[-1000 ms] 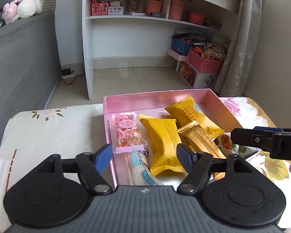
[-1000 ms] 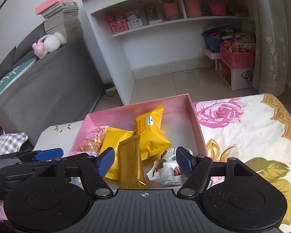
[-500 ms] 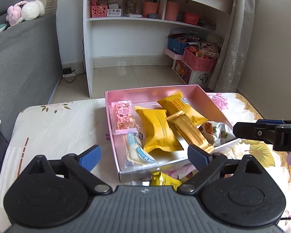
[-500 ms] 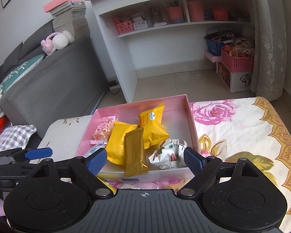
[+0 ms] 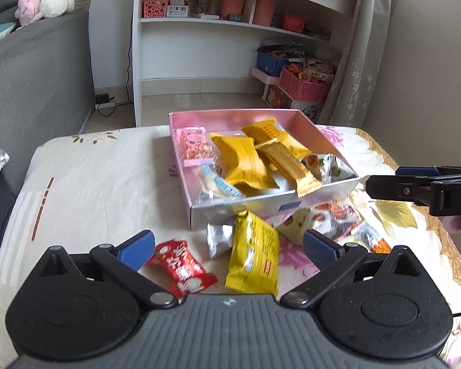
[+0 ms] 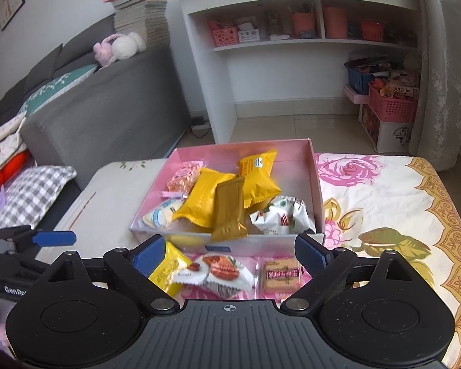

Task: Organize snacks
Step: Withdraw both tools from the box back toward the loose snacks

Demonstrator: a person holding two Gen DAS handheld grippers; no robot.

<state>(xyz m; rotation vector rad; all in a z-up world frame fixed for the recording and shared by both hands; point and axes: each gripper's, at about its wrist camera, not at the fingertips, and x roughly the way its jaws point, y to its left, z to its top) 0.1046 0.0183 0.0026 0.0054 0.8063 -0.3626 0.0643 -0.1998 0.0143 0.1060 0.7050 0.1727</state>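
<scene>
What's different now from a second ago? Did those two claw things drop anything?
Both have pulled back from the pink box, bringing loose snacks on the cloth in front of it into view. The left gripper and the right gripper have just been opening their jaws, with nothing clamped between them; no drop is visible. The snacks inside the box lie as before.

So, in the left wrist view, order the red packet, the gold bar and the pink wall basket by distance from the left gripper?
From the left gripper, nearest first:
1. Red packet, on the cloth beside its left finger.
2. Gold bar, inside the pink box.
3. Pink wall basket, on the floor beyond, right.
</scene>
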